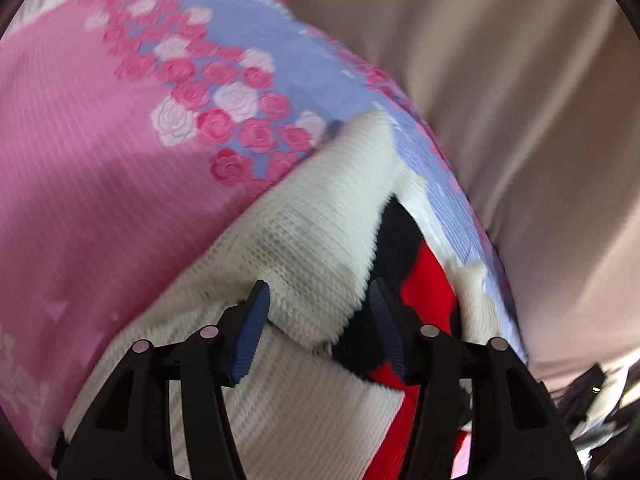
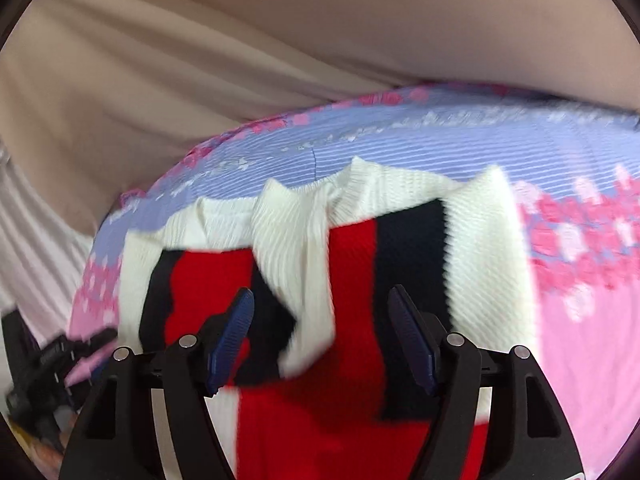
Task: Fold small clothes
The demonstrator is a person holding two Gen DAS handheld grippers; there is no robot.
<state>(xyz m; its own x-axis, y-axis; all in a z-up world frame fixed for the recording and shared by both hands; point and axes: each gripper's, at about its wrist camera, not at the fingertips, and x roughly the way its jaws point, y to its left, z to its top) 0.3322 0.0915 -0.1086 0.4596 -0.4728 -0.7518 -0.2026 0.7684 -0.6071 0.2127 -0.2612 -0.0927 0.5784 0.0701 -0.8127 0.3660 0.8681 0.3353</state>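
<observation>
We have a small knit sweater (image 2: 348, 248), white with red and navy blocks, lying on the pink and lilac rose-print blanket (image 1: 80, 168) of what looks like a bed, with beige curtain folds (image 2: 200, 60) behind it. Both views are blurred by motion, so fine detail is uncertain.

Our left gripper (image 1: 320, 328) has its jaws spread apart over a raised white fold of the knit; we cannot tell whether a pad touches the cloth. Our right gripper (image 2: 320, 340) also has its jaws apart, hovering over the red and navy middle with a white strip, likely a sleeve, running between them. Neither holds anything.

We judge the sweater partly folded. To do this step well, we should lower each gripper onto 1 clear edge, pinch all layers together, and carry both sides at the same pace so the thick knit folds flat without dragging the blanket.
</observation>
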